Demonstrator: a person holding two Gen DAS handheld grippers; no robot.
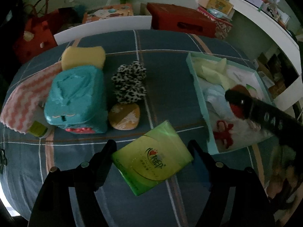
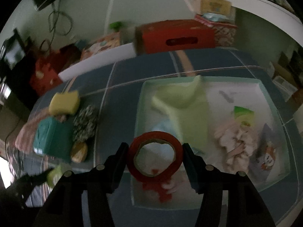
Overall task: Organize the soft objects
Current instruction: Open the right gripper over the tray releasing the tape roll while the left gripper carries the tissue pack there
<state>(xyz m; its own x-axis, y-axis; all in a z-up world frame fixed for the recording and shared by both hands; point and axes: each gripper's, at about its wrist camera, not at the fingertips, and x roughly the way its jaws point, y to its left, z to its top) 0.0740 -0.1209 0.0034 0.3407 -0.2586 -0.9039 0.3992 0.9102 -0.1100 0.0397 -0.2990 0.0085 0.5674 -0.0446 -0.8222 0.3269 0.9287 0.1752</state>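
Note:
My left gripper [image 1: 151, 151] is shut on a green tissue pack [image 1: 151, 157] and holds it above the blue plaid cloth. My right gripper [image 2: 155, 157] is shut on a red tape roll [image 2: 155, 158] and holds it over the near left part of the teal tray [image 2: 274, 98]. The tray holds pale green foam [image 2: 181, 102], a pink cloth [image 2: 234, 141] and a small red item [image 2: 161, 191]. In the left wrist view the right gripper [image 1: 244, 106] with the tape hangs over the tray [image 1: 200, 94].
On the cloth to the left lie a yellow sponge [image 1: 83, 56], a teal tissue box [image 1: 75, 98], a leopard scrunchie [image 1: 130, 81], an orange pouch [image 1: 124, 116] and a pink zigzag cloth [image 1: 24, 98]. Red boxes [image 1: 180, 20] stand behind the table.

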